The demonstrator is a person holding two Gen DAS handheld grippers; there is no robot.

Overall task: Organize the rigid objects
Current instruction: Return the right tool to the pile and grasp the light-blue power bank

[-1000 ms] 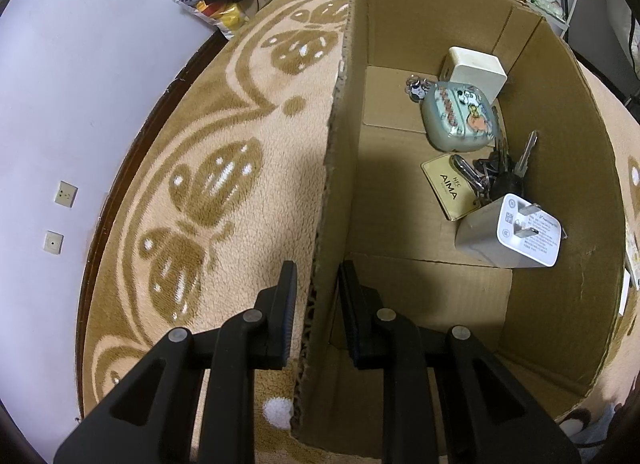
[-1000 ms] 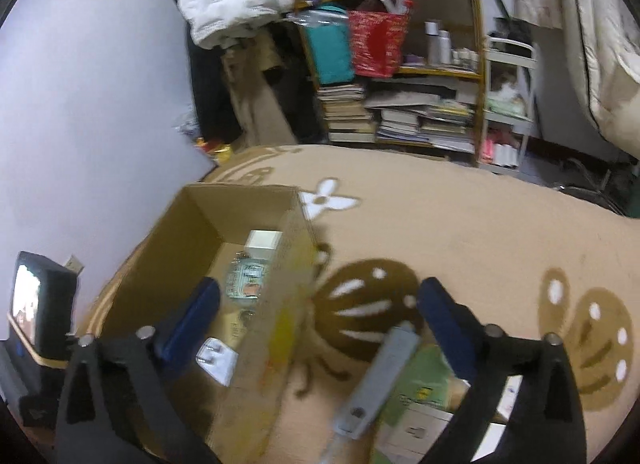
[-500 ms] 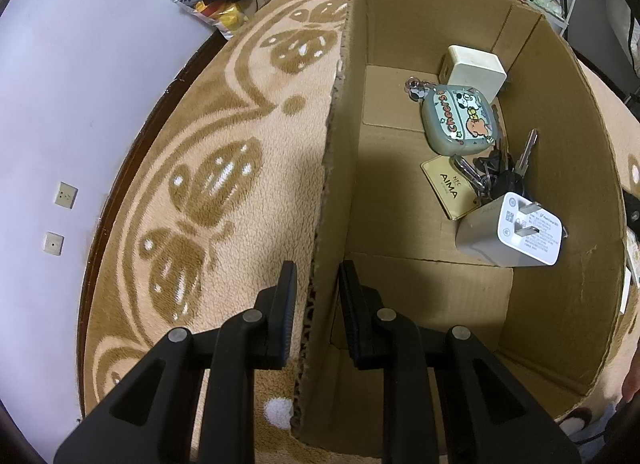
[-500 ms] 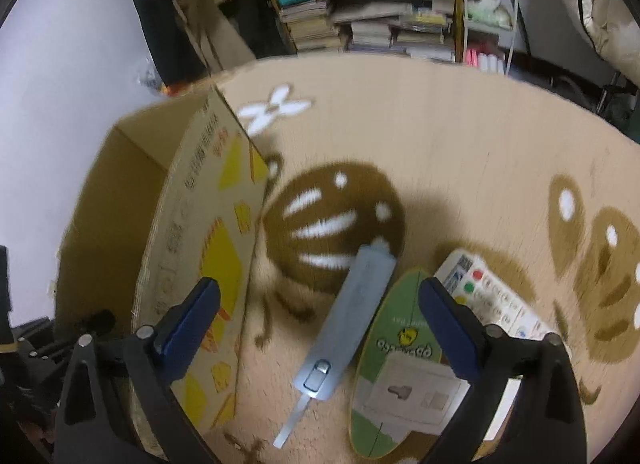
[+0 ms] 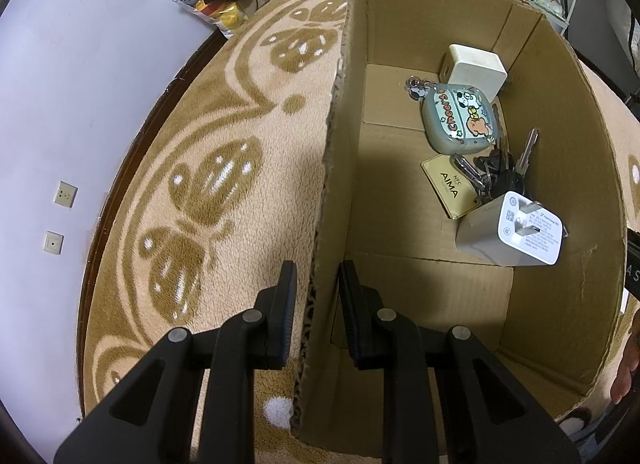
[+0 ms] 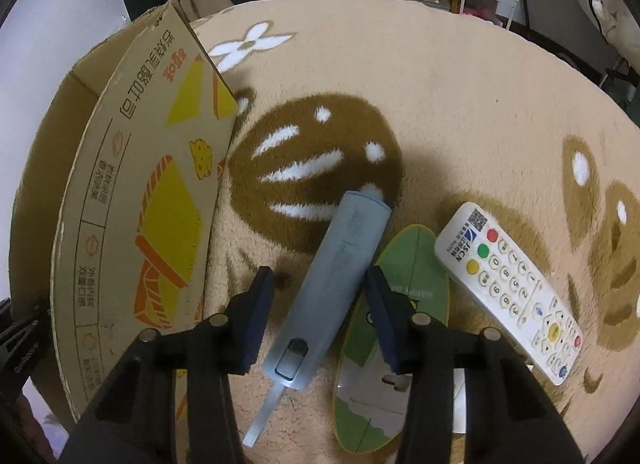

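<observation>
The left gripper [image 5: 316, 284] clamps the cardboard box's [image 5: 336, 167] near wall, keys [image 5: 500, 171] and chargers [image 5: 516, 232] lying inside. The right gripper [image 6: 318, 302], half-open, straddles a grey utility knife [image 6: 340, 276] on the rug [image 6: 420, 83] without clenching it. Its blade points toward the camera, a green mirror [image 6: 384, 344] and remote [image 6: 516, 292] alongside.

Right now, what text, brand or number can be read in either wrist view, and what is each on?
"Cheers": grey cartoon case in the cardboard box.
"NFC AIMA": gold tag by the keys.
"JSCN": white remote; keys 0 to 9 legible.
"HAPPY", mirrored: green oval mirror; remainder hidden.
White charger label: too small.
Box side: Chinese print, not reliably readable.
</observation>
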